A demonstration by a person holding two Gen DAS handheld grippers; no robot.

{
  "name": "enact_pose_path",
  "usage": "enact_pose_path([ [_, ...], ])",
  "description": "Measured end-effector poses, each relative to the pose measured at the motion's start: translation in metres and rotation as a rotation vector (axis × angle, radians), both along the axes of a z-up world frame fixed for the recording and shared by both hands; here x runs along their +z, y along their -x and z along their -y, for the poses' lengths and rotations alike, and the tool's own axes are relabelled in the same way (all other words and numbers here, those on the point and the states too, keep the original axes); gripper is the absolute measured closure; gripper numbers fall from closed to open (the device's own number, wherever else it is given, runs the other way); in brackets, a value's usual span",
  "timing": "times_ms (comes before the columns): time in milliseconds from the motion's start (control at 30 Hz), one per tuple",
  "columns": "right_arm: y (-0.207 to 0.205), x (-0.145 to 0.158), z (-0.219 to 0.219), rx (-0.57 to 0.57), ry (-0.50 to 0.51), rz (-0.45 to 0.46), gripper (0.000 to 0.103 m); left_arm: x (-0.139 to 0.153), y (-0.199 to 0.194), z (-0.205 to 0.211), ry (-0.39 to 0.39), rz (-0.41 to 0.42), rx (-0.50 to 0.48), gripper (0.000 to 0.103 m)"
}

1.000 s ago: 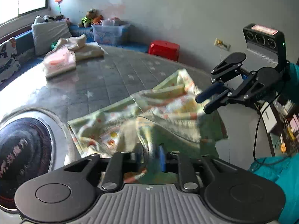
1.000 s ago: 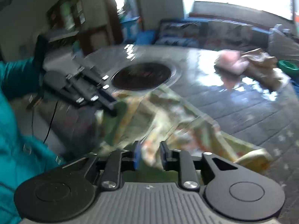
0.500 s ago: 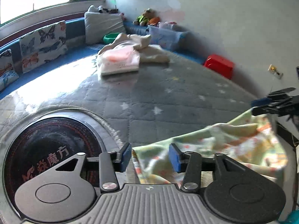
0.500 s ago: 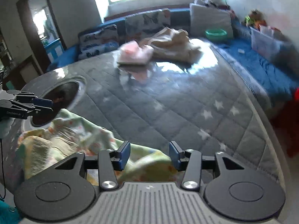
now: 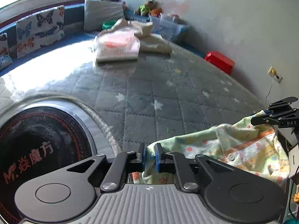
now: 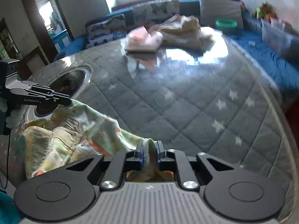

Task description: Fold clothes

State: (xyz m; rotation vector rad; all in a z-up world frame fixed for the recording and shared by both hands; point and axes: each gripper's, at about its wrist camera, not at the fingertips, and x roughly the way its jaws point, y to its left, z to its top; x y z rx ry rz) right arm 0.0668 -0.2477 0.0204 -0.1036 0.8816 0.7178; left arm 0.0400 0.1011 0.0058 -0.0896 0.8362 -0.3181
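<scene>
A pale green garment point(image 5: 233, 145) printed with orange and yellow shapes lies crumpled at the near edge of the grey quilted mat point(image 5: 168, 93). My left gripper point(image 5: 149, 155) has its jaws closing, and the blue pads pinch one end of the garment's edge. The right gripper point(image 6: 149, 153) is also closing, with the other end of the garment point(image 6: 84, 130) bunched between its pads. Each view shows the other gripper across the cloth: the right gripper point(image 5: 269, 116) at the far right, the left gripper point(image 6: 63, 99) at the left. The cloth sags between them.
A round black disc with red lettering point(image 5: 37, 149) is set into the mat at the left. A folded pink and white stack point(image 5: 117, 46) and a beige cloth heap point(image 5: 155, 43) lie at the far side. Cushions point(image 5: 39, 29), a clear bin point(image 5: 168, 28) and a red box point(image 5: 219, 61) line the wall.
Both grippers swung apart to opposite ends of the garment's edge. Half a second ago their jaws stood wide around the cloth; now they are pinched on it.
</scene>
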Motion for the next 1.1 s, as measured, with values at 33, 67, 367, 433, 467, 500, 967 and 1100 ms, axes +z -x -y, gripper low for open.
enact_pose_path([
  [33,0.003,0.007,0.000,-0.001,-0.015,0.032,0.094,0.005,0.003,-0.002,0.011,0.019,-0.001,0.093],
  [67,0.006,0.013,0.001,-0.001,-0.040,0.058,0.094,0.010,0.007,-0.003,0.019,0.042,-0.004,0.093],
  [367,0.057,0.055,0.013,0.121,-0.177,0.220,0.095,0.059,0.084,-0.013,0.042,0.293,-0.166,0.093],
  [433,0.074,0.054,0.013,0.168,-0.129,0.223,0.095,0.062,0.107,-0.008,0.020,0.320,-0.237,0.093],
  [467,0.083,0.053,0.012,0.194,-0.100,0.220,0.095,0.063,0.118,-0.006,0.009,0.326,-0.274,0.093],
  [500,0.090,0.051,0.011,0.209,-0.075,0.206,0.095,0.062,0.129,-0.002,-0.014,0.322,-0.313,0.093],
  [967,0.132,-0.005,-0.006,0.343,0.135,0.062,0.094,-0.009,0.182,0.022,-0.125,0.100,-0.516,0.092],
  [1100,0.129,0.006,0.007,0.324,0.076,0.028,0.086,0.009,0.185,0.003,-0.035,0.123,-0.457,0.088],
])
